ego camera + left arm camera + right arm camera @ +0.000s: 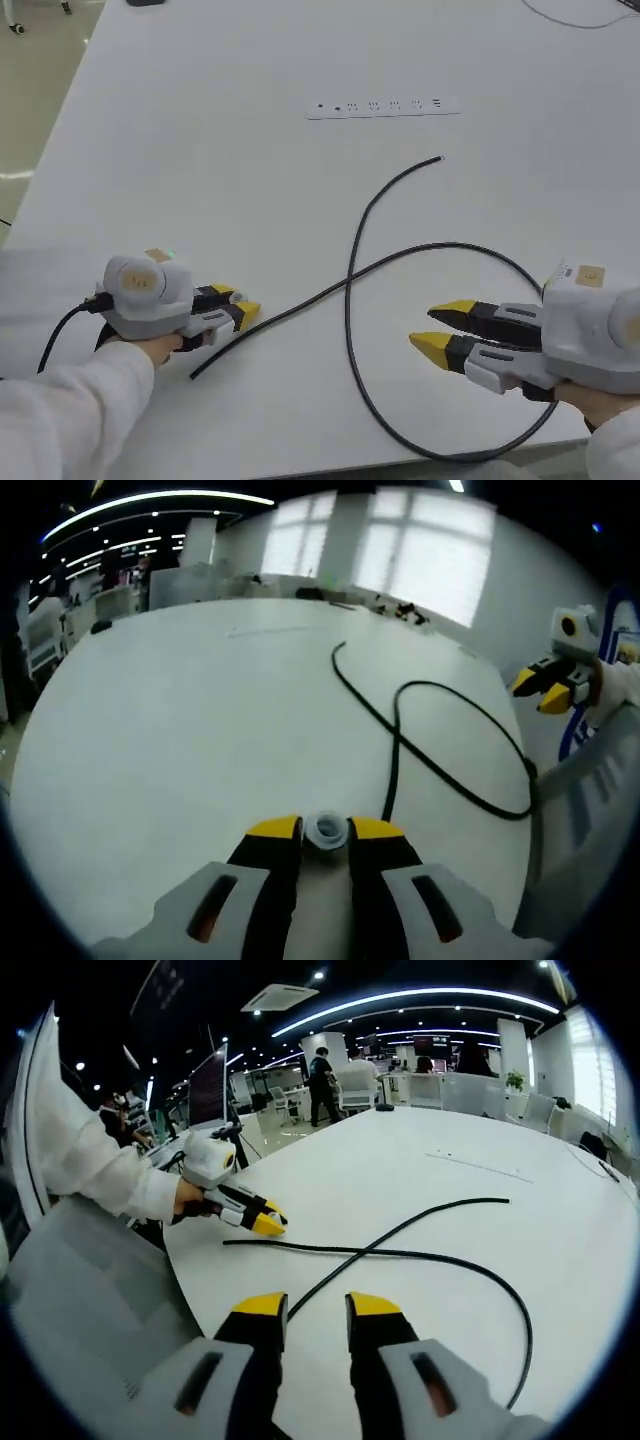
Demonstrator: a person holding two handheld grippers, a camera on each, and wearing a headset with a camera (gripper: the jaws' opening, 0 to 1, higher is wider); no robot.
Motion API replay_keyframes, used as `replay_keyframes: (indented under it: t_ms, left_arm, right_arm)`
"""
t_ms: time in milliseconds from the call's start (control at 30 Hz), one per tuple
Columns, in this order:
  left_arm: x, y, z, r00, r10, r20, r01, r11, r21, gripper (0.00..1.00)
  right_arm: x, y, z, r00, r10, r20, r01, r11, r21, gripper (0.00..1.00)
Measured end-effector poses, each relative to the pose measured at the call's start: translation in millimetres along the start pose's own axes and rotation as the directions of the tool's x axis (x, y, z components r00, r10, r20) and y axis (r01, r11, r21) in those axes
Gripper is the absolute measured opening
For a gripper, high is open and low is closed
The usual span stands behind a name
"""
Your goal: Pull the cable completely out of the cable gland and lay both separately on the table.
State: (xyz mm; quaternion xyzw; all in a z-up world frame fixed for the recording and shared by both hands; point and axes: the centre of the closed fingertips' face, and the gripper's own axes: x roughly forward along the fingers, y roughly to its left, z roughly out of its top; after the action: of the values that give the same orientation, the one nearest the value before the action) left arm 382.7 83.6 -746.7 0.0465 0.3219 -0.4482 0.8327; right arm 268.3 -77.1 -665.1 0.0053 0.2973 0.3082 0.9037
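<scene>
While the long black cable is lying looped on the white bench, the left tool and right tool are flanking it.
Left gripper view: tool is pinching the small pale ring-shaped cable gland, cable apart.
Right gripper view: tool is gaping, empty.

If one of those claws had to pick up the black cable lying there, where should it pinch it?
Probably a straight stretch of the cable, away from where it crosses itself, coming down from above with jaws astride it. It lies flat on the table, so a sideways approach finds nothing; the open right gripper is free to do it.
</scene>
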Motion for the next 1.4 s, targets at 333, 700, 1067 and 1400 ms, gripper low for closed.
replay_keyframes:
  t_ms: [333,700,1067,1400]
  left_arm:
    - [-38.1,-6.4,18.8,0.997,0.054,0.055,-0.054,0.999,-0.001,0.33]
    - [-134.0,-17.6,48.2,0.9885,0.046,0.144,-0.035,0.996,-0.083,0.66]
    - [-219.7,-26.9,42.9,0.9625,0.138,0.234,-0.083,0.97,-0.23,0.68]
    - [-253.7,-39.3,32.6,0.9492,0.186,0.254,-0.122,0.961,-0.247,0.68]
  right_arm:
    - [-9.4,2.6,8.2,0.9998,0.001,0.021,-0.002,1.0,0.008,0.25]
    - [-51.2,-1.0,-6.0,0.9994,-0.026,-0.022,0.028,0.992,0.119,0.43]
    - [-102.7,-9.6,-34.4,0.9907,-0.112,-0.077,0.127,0.966,0.223,0.56]
    - [-114.1,-1.2,-35.8,0.9878,-0.141,-0.066,0.154,0.946,0.285,0.51]
